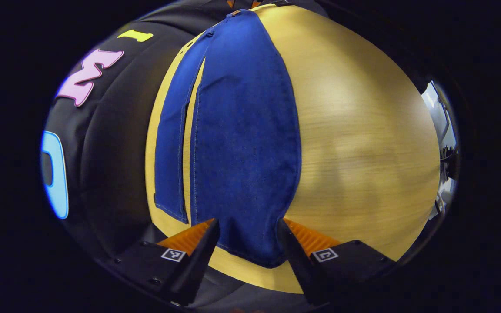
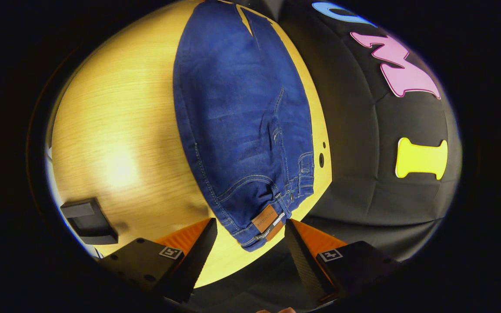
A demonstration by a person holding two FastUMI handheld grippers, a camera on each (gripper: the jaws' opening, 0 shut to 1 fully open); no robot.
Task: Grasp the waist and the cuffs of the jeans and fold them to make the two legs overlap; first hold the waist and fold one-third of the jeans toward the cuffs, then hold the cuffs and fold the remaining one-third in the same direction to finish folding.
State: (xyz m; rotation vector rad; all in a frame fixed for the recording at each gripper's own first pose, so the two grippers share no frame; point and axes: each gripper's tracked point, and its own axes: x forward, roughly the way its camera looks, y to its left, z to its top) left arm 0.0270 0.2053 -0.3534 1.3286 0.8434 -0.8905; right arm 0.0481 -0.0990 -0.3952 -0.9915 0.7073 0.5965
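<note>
Dark blue jeans (image 1: 242, 130) lie lengthwise on a wooden table (image 1: 363, 143), one leg mostly over the other, the lower leg sticking out at the left. In the left gripper view the upper leg's cuff (image 1: 255, 252) lies between the fingers of my left gripper (image 1: 248, 237), which is open and a little above it. In the right gripper view the waist end with its brown leather patch (image 2: 265, 219) lies between the fingers of my right gripper (image 2: 250, 237), also open. The jeans (image 2: 242, 108) run away from it toward the far end.
The black cloth booth wall (image 2: 385, 152) rises close along one long side of the table. A small dark box (image 2: 87, 219) sits at the table's edge left of the right gripper. Bare wood (image 2: 115, 130) stretches beside the jeans. A small dark hole (image 2: 321, 159) marks the tabletop near the waist.
</note>
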